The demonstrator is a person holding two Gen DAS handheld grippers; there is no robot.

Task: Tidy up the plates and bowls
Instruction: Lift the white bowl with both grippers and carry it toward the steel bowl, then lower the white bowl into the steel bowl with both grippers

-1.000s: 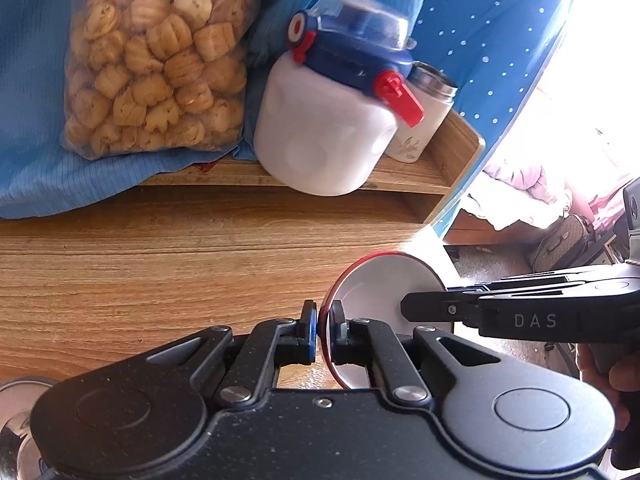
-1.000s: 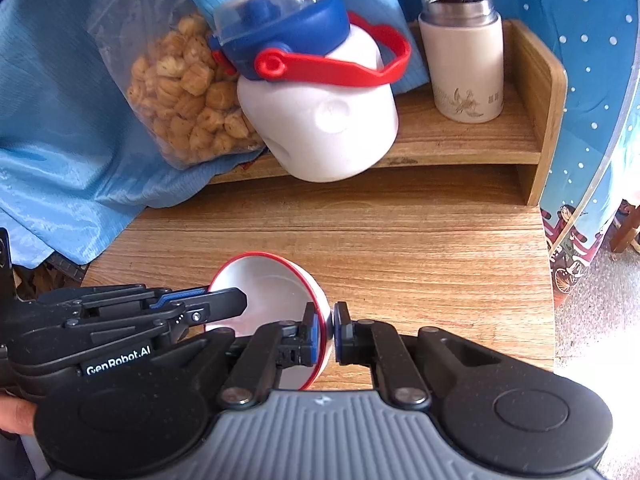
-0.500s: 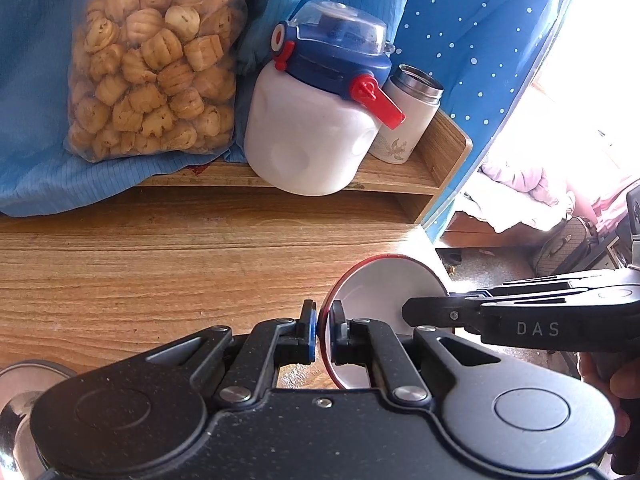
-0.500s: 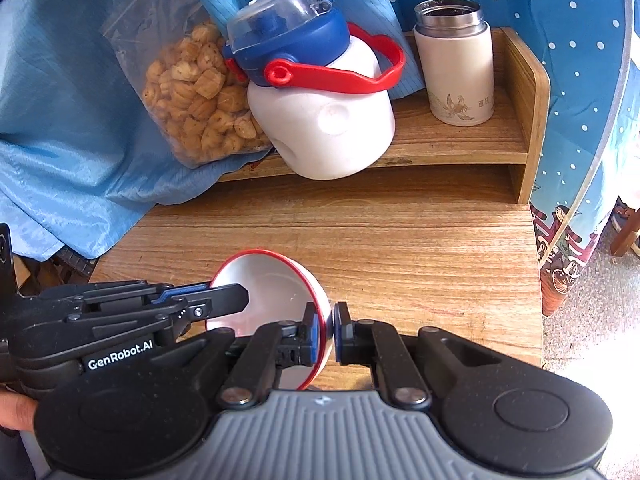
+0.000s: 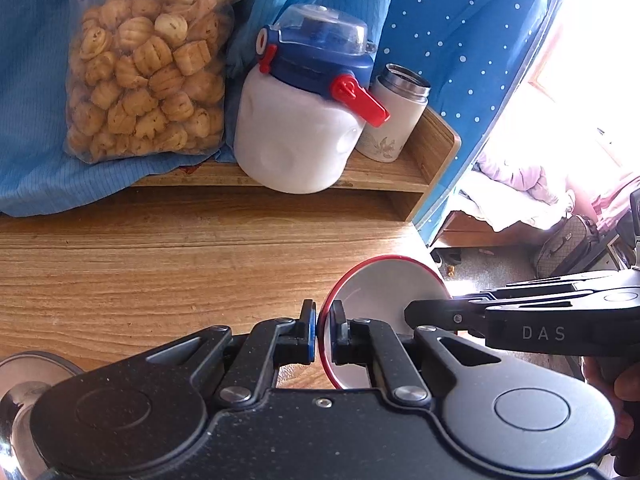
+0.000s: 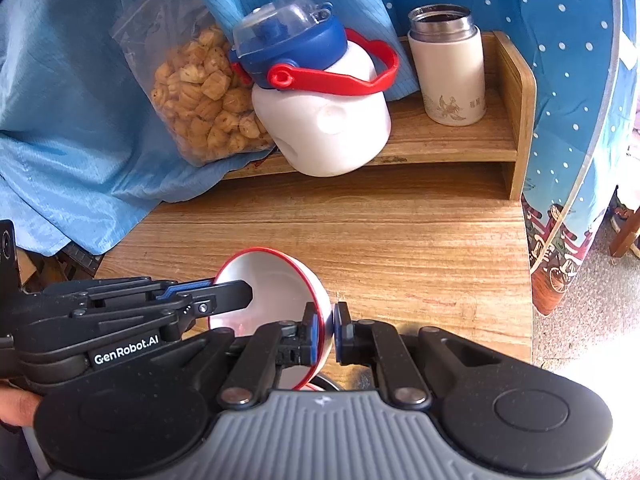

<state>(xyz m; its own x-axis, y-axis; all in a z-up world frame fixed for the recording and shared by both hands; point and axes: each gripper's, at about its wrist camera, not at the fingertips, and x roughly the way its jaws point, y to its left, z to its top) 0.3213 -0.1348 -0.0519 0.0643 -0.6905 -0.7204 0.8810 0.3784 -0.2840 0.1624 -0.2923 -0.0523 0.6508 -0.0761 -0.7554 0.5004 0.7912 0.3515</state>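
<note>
A white bowl with a red rim (image 5: 384,292) is held tilted on edge above the wooden table (image 5: 160,264). My left gripper (image 5: 323,338) is shut on its rim at one side. My right gripper (image 6: 324,336) is shut on the rim at the opposite side; the bowl also shows in the right wrist view (image 6: 276,280). Each gripper shows in the other's view, the right one (image 5: 416,312) and the left one (image 6: 244,294) reaching into the bowl's mouth. A steel bowl (image 5: 28,384) sits at the lower left of the left wrist view, partly hidden.
On a low wooden shelf (image 6: 452,144) at the back stand a white jug with a blue lid and red handle (image 6: 324,120), a white steel-topped flask (image 6: 452,68) and a bag of biscuits (image 6: 200,96) on blue cloth. The table's right edge (image 6: 528,280) drops to the floor.
Both grippers and the bowl have drawn back a little from the shelf, which looks smaller now. The grip on the bowl is unchanged.
</note>
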